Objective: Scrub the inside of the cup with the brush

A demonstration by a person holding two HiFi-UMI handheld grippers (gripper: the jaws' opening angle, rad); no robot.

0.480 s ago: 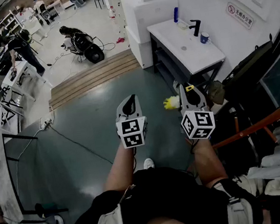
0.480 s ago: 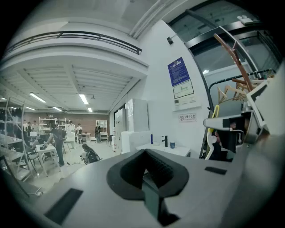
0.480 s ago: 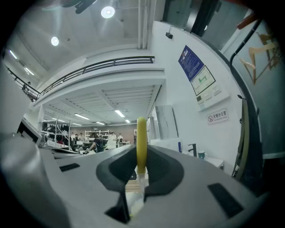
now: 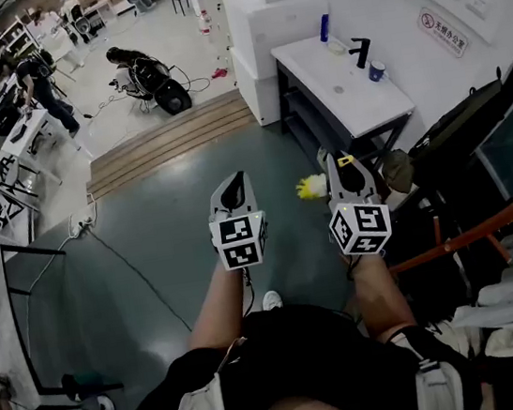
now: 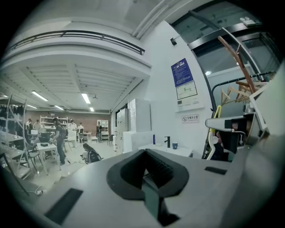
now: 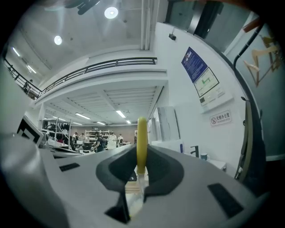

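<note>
Two claws (image 4: 233,184) (image 4: 343,161), one brush (image 4: 312,187), one cup (image 4: 376,70)

Closed, empty left hand-held gripper (image 5: 146,156); blue cup (image 5: 175,145) well ahead.

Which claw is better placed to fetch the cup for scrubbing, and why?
Left. The left claw is shut with nothing between its jaws, while the right claw is clamped on the yellow brush. The blue cup stands on the counter ahead, apart from both.
</note>
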